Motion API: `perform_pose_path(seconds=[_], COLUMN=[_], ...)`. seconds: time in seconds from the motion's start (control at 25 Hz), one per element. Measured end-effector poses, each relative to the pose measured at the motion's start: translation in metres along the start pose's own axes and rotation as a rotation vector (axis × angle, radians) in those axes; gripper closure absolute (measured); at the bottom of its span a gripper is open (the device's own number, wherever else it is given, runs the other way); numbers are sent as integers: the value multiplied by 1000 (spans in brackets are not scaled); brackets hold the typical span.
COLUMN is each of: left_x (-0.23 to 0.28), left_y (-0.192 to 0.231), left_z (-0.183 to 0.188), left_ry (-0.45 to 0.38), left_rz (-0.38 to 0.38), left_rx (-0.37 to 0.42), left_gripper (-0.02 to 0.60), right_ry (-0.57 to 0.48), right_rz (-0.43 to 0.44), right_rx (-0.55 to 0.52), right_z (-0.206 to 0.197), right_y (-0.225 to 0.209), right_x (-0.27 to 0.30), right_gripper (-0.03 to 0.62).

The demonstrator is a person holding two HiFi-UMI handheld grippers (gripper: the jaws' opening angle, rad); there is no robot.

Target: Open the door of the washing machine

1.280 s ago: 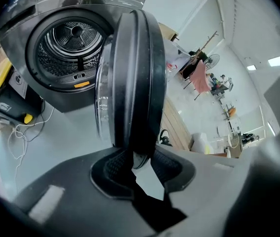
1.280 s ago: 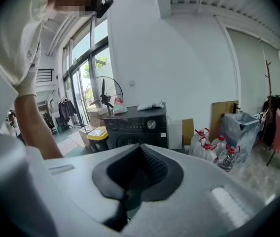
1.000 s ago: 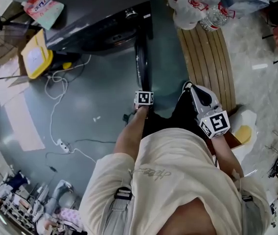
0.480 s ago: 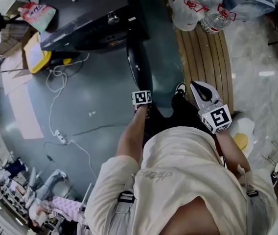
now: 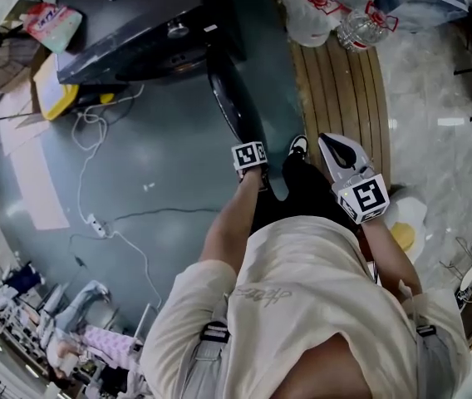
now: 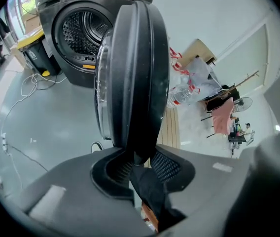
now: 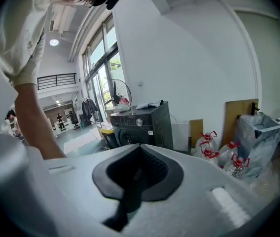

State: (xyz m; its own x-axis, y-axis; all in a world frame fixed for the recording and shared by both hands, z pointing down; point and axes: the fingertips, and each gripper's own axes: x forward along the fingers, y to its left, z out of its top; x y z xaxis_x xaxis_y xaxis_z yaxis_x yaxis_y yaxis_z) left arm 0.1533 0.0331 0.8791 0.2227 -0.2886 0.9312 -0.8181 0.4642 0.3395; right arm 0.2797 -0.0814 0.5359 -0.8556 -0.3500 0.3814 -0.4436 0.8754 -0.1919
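At the upper left of the head view we see the washing machine (image 5: pixel 136 27), its door (image 5: pixel 224 102) standing wide open toward centre frame. Our left gripper (image 6: pixel 137 154) is clamped on the door's rim, pads pressing both faces. At the right, our right gripper (image 7: pixel 140 171) holds nothing, jaws closed together.

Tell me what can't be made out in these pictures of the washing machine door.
Head view: where the left tool grips the door, hidden under the tool's own body.
Head view: the washing machine, rear cut off by the top edge.
Left gripper view: the door's hinge, behind the edge-on door.
Right gripper view: the washing machine's lower front, behind the right tool.
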Motion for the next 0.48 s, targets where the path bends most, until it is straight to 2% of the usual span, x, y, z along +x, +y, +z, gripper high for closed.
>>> perform_pose_path(seconds=[0.36,0.48], left_x=[21,25], left_y=[-45,-61], left_z=[8,16], left_ry=[36,42], left_rz=[-17,-39], left_rx=[-108,-100], left_gripper=[465,465], right_ry=[15,13], right_rz=[-50,-69], right_rx=[56,66], right_z=[-14,-15], right_y=[-34,-44], right_x=[-22,-26], right_gripper=[594,592])
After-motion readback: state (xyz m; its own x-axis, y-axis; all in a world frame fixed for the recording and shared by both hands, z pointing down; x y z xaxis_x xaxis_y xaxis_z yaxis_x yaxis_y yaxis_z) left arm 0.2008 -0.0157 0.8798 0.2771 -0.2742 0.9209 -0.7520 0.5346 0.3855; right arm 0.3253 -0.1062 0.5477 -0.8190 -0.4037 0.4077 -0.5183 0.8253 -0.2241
